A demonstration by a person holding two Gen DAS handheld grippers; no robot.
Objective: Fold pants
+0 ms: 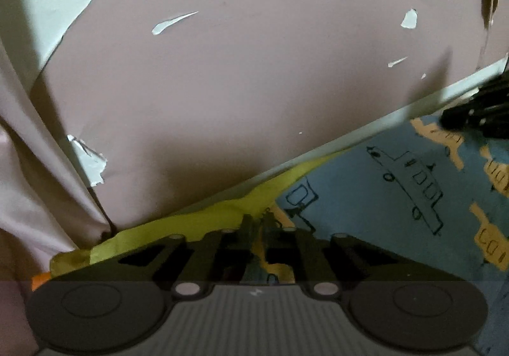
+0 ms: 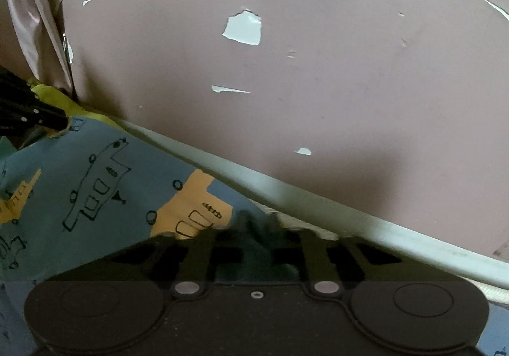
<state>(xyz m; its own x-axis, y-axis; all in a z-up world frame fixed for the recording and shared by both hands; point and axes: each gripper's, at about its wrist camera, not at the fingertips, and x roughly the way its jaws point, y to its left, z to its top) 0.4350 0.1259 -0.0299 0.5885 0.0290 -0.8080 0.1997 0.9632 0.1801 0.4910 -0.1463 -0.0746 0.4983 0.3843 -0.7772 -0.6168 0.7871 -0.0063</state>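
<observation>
while both jaws pinch the pants (image 1: 366, 184), left gripper (image 1: 257, 222) nears yellow cloth (image 1: 222, 216).

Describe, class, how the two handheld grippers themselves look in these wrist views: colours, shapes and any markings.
Both grippers are black, with slotted linkage bars running forward to two narrow fingers. Each base carries two large round discs with an inset circle, and two silver rivets between them. The left gripper has a grey ribbed panel in the middle of its base; the right gripper has a plain dark panel with one small screw. No sleeves or cables show.
</observation>
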